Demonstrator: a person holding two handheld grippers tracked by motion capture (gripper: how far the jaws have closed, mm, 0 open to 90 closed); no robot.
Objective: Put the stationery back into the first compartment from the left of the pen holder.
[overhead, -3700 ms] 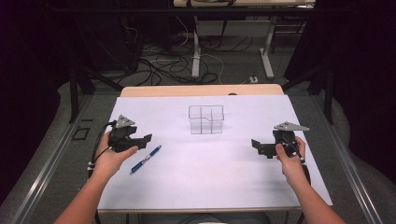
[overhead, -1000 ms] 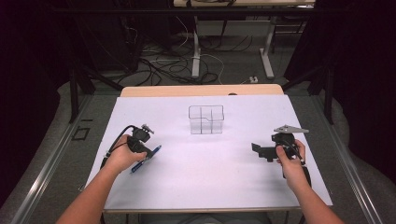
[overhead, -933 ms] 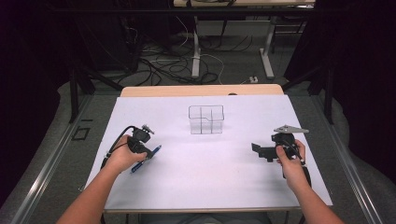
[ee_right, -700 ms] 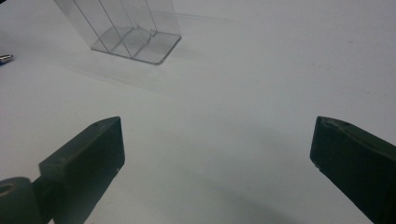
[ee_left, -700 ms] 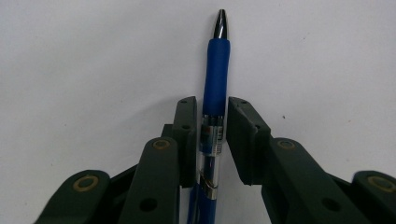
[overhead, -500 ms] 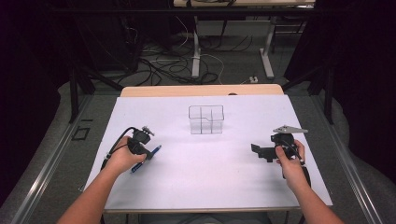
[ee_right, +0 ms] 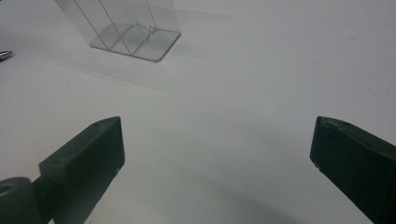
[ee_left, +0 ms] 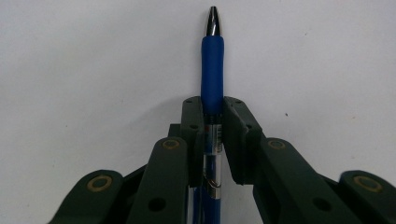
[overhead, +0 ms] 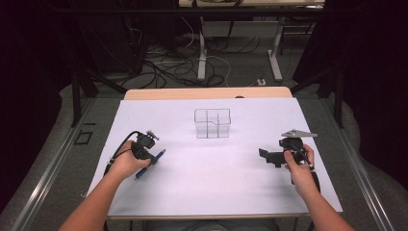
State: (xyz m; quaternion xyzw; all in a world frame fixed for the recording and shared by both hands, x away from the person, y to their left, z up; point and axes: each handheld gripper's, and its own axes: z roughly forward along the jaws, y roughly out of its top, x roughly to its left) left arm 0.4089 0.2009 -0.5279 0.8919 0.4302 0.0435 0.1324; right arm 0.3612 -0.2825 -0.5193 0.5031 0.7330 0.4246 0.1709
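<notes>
L gripper (ee_left: 212, 140) clenched on blue pen (ee_left: 212, 70), flat on white table (overhead: 216, 178); R gripper (ee_right: 217, 154) jaws wide apart, nothing between.

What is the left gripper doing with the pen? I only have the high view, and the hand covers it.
Observer: The left gripper is shut on the pen. Its jaws have just been closing, and the pads sit on the clear barrel behind the blue grip.
Operator: Which way does the tip point?
Observer: Straight away from the gripper, beyond the jaws.
Operator: And the right gripper?
Observer: The right gripper is open, with nothing between its jaws, and faces the clear box.
</notes>
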